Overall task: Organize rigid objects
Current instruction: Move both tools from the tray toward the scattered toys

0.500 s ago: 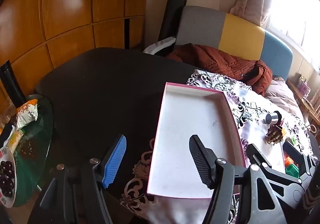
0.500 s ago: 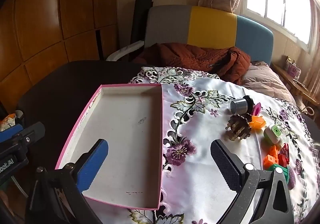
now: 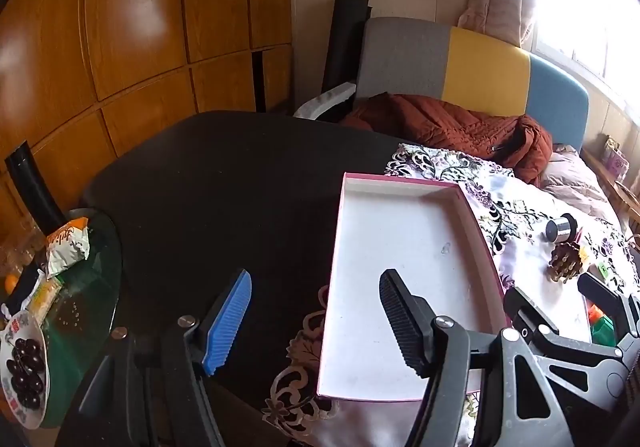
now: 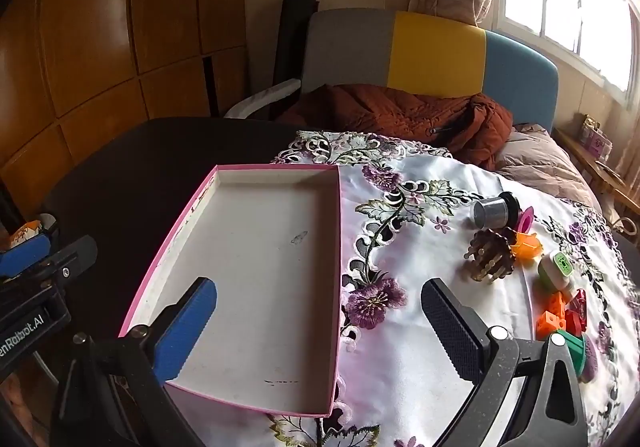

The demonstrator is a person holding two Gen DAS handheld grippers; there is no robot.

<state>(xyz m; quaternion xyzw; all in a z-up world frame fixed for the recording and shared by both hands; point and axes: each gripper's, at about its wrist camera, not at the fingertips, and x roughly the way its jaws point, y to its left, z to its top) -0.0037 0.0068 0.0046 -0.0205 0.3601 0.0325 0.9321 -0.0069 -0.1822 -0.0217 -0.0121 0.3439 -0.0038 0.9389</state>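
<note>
Right wrist view: right gripper [image 4: 320, 321] spread wide, ribbed pads over a shallow pink-rimmed cardboard tray [image 4: 338, 247]

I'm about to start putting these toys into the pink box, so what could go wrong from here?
1. The silver cylinder lies on its side and may roll when nudged.
2. The small pieces crowd together around the orange block, so the wide-open right gripper could knock neighbours while closing on one.
3. The pink box sits partly on the loose embroidered cloth; tugging the cloth could shift it.
</note>
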